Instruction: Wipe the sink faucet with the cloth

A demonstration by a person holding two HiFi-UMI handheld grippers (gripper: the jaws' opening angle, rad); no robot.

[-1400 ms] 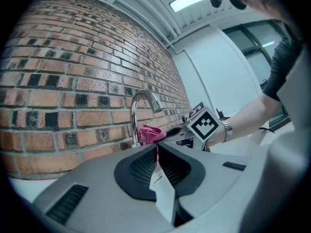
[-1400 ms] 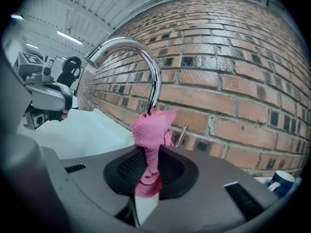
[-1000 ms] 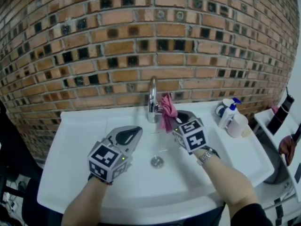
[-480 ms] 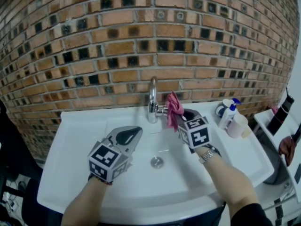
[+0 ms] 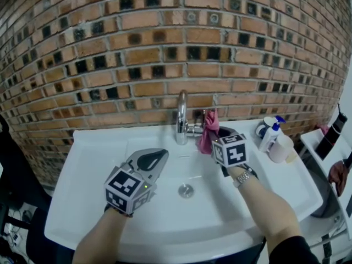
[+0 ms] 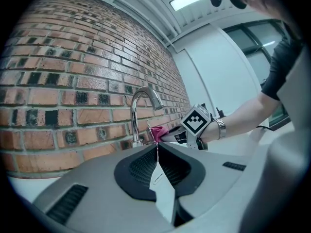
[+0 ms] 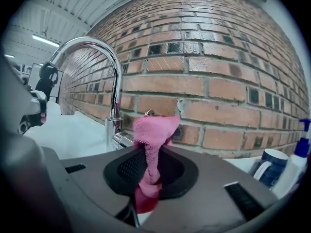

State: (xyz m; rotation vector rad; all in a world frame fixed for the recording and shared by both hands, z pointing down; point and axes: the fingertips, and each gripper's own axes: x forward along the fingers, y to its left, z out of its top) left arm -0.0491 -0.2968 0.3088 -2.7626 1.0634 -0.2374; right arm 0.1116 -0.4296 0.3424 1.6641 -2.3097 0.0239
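The chrome faucet (image 5: 181,117) rises at the back of the white sink (image 5: 82,191). My right gripper (image 5: 216,135) is shut on a pink cloth (image 5: 208,130). The cloth sits just right of the faucet base, by the side handle (image 7: 123,140). In the right gripper view the cloth (image 7: 151,140) hangs pinched between the jaws, with the spout (image 7: 104,67) to its left. My left gripper (image 5: 161,155) hovers over the basin, shut and holding nothing. In the left gripper view its jaws (image 6: 157,147) meet, and the faucet (image 6: 140,108) and cloth (image 6: 158,131) lie ahead.
A brick wall (image 5: 165,48) stands right behind the sink. A pump bottle (image 5: 269,135) and a white mug (image 5: 280,147) stand on the right rim. The drain (image 5: 186,190) is mid-basin. A rack (image 5: 330,147) stands beyond the right edge.
My right gripper has carried the pink cloth rightward and back, from in front of the spout to the handle side. The left gripper has not moved.
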